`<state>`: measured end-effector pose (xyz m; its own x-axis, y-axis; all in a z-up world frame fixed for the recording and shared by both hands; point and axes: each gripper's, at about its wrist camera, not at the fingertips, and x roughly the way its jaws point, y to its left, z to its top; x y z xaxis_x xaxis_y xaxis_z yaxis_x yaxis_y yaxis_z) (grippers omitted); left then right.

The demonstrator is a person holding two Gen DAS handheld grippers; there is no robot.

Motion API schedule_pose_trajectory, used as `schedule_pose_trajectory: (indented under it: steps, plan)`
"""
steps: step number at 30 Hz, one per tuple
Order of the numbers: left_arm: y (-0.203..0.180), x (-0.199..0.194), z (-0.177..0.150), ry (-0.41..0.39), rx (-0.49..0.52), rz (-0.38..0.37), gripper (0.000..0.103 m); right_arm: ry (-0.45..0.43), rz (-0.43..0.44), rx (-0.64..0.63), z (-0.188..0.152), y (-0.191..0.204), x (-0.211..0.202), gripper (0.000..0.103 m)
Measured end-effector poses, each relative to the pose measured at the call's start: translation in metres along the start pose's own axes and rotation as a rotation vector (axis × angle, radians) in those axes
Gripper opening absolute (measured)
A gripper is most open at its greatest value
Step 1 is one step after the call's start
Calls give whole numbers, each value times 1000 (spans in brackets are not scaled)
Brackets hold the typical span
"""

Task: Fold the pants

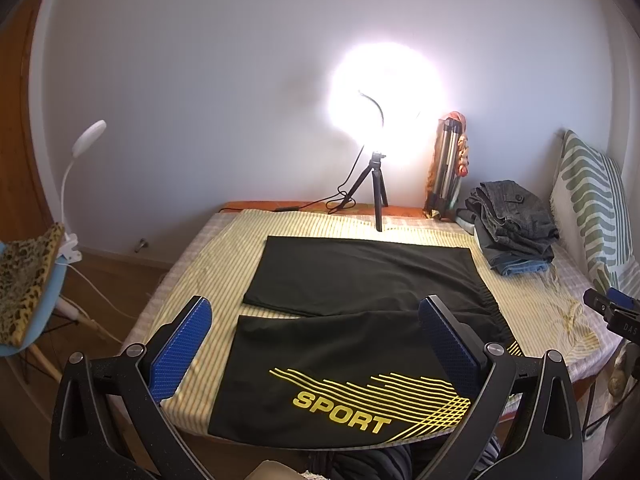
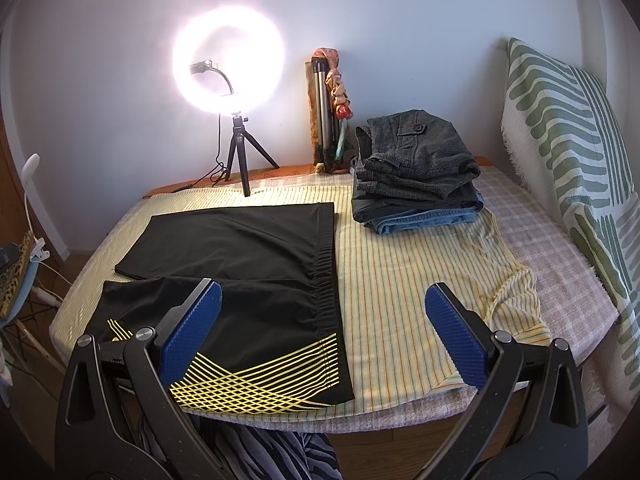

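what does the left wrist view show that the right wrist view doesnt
Only the left wrist view shows the SPORT lettering on the near leg of the black pants, and the right gripper at the frame's edge. Only the right wrist view shows the button on the grey garment atop the folded pile clearly. Both show the pants spread flat on the striped cloth, the ring light on its tripod, and open jaws holding nothing, as on the left gripper.

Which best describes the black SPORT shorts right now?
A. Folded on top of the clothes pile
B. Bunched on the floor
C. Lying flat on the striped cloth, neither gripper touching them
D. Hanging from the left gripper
C: the black shorts lie spread on the striped cloth, with the left gripper and right gripper both open above them.
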<state>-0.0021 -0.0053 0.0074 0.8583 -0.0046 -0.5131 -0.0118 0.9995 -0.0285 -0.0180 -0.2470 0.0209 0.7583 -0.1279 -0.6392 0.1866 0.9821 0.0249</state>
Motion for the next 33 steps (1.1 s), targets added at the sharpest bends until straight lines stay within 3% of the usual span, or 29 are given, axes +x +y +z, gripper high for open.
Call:
schedule_pose_trajectory:
  steps: [10, 16, 21, 29, 33]
  plan:
    - [9, 11, -11, 27, 48, 45, 103, 16, 29, -32, -2, -2, 8, 103]
    - [24, 19, -19, 65, 83, 35, 102, 44, 77, -97, -3, -2, 16, 103]
    - [36, 31, -29, 117, 95, 17, 85, 78, 108, -212, -9, 7, 26, 97]
    - [40, 62, -66, 256, 196, -66, 55, 232, 231, -394, -40, 15, 59, 69]
    - [42, 78, -87, 342, 191, -138, 43, 311, 272, -516, -64, 20, 73, 67]
